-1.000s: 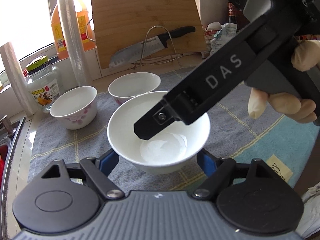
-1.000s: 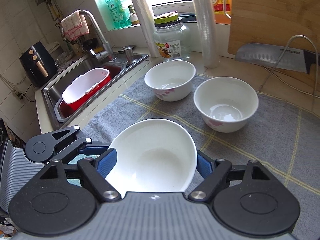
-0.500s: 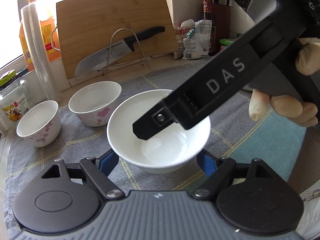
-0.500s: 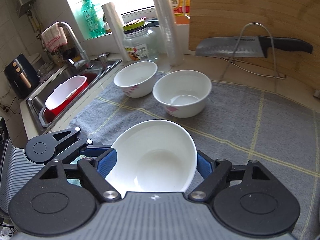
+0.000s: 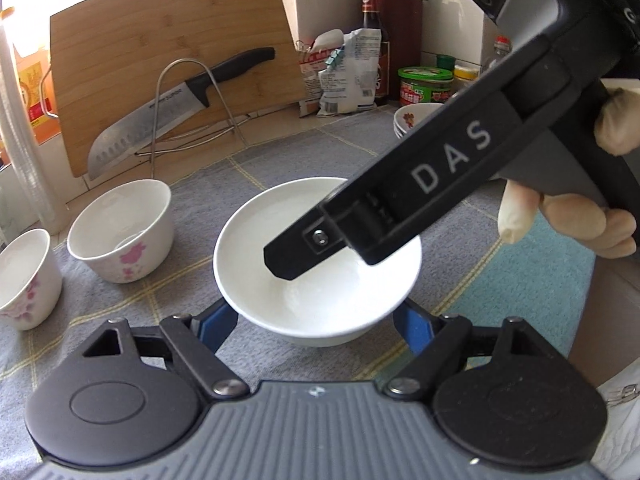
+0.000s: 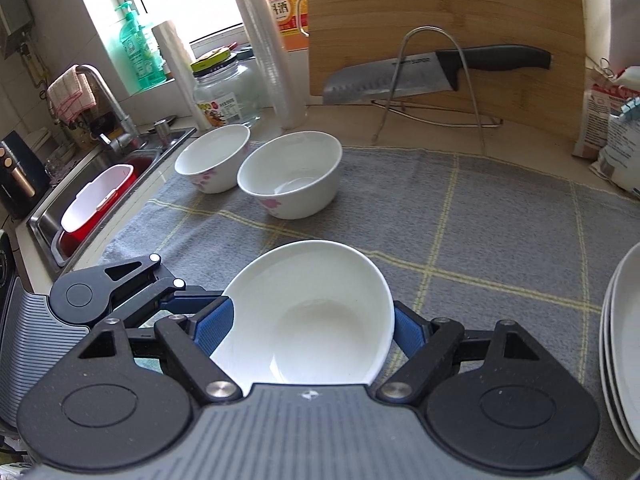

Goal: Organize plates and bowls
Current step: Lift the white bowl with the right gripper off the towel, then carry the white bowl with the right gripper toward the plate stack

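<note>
One plain white bowl [image 5: 312,304] hangs a little above the grey checked mat [image 5: 280,168], and both grippers are shut on it. My left gripper [image 5: 316,322] presses its blue pads on the bowl's two sides. A finger of the right gripper [image 5: 400,216] crosses over the rim, with a gloved hand [image 5: 568,216] behind it. In the right wrist view the same bowl [image 6: 312,280] sits tilted between the pads of my right gripper [image 6: 310,330]. Two flower-patterned bowls [image 6: 290,180] [image 6: 212,158] stand on the mat's far left. A stack of white plates [image 6: 624,344] shows at the right edge.
A cutting board [image 6: 440,12] and a knife [image 6: 400,76] on a wire stand lean at the back. The sink [image 6: 92,196] with a red tub lies left. Jars, bags and a patterned dish stack [image 5: 412,118] crowd the back right corner.
Both grippers have carried the white bowl to the right, away from the sink. The two flowered bowls have slid left in view and the plate stack has come into sight.
</note>
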`<state>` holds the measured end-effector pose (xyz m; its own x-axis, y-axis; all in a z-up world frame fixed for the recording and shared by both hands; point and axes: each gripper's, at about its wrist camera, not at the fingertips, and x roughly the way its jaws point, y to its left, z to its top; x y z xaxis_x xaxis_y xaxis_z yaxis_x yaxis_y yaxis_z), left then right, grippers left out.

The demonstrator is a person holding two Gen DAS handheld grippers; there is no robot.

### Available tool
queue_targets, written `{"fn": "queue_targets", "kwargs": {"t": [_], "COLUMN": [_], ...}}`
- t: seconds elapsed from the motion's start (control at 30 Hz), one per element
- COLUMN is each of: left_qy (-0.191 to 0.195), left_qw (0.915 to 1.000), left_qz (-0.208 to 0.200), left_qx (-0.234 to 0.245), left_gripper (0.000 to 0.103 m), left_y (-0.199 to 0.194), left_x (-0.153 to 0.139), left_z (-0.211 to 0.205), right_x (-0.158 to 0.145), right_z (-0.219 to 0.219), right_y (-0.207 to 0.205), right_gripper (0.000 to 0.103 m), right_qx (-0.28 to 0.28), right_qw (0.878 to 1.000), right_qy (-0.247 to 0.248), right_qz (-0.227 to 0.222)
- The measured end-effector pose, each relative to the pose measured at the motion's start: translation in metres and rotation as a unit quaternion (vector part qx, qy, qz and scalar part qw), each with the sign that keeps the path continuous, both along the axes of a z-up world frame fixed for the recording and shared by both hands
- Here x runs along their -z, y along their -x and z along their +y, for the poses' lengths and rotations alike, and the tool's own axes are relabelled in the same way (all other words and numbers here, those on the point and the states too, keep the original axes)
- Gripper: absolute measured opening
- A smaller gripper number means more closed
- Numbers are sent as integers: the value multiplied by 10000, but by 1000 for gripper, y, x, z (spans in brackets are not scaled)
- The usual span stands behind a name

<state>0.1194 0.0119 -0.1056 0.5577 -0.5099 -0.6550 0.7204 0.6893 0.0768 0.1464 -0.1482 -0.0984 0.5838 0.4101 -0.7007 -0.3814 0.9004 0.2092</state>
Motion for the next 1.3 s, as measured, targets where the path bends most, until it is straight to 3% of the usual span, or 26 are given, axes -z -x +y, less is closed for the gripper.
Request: {"fn": "queue_targets", "kwargs": {"t": [0.87, 1.0, 1.3], "left_qy": [-6, 42, 94], "left_qw": [9998, 9999, 9996], "left_qz": [185, 142, 197], "left_qx": [76, 53, -188], "left_gripper": [84, 98, 99], "left_y": [-5, -3, 9], "left_x": [8, 7, 4], "left_z": [-15, -15, 7], "right_x": [12, 14, 5], "right_z": [-16, -17, -20], "right_y": [-4, -5, -3], "right_gripper": [90, 103, 103], "right_qx": [121, 116, 222], "right_qw": [9997, 9995, 9997], "right_qy": [6, -73, -71], "right_qz": [216, 273, 121]}}
